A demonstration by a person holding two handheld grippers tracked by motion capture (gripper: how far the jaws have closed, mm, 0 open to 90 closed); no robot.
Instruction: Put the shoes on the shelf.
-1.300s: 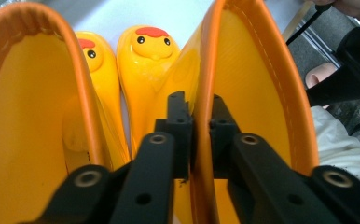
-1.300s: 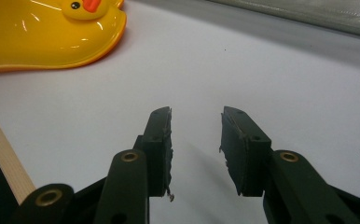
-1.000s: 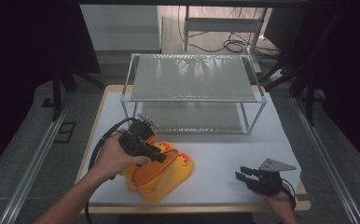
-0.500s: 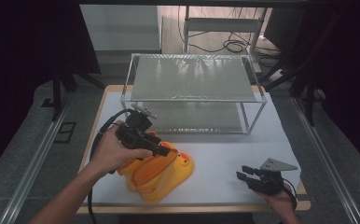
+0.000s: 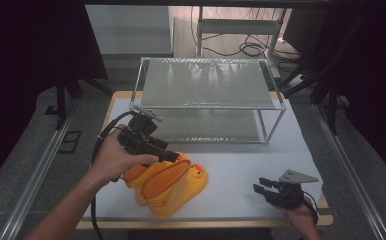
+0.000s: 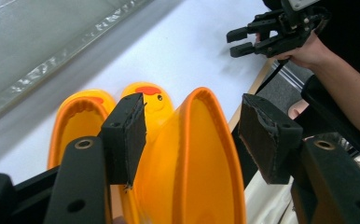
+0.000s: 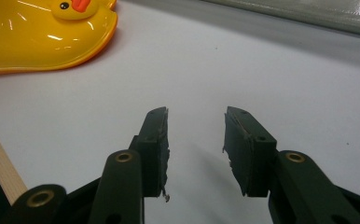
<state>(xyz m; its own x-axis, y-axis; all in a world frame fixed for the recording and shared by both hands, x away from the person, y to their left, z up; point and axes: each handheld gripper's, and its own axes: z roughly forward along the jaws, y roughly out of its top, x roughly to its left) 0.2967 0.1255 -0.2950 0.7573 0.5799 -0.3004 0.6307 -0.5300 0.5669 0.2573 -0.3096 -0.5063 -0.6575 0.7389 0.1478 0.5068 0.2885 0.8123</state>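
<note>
Left gripper (image 6: 192, 135), its jaws just opened and standing clear of the yellow duck boots (image 5: 168, 182), hangs right above the nearer boot's rim, which lies between its pads. Right gripper (image 7: 194, 144) rests open over white table (image 5: 241, 165), boots well off.

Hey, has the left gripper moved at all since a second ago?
Yes. The left gripper has lifted off the yellow boots, up toward the wire shelf, its jaws just opening.

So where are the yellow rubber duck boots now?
In the high view, the yellow rubber duck boots lie front-left on the white table, under the left gripper, before the wire shelf rack.
</note>
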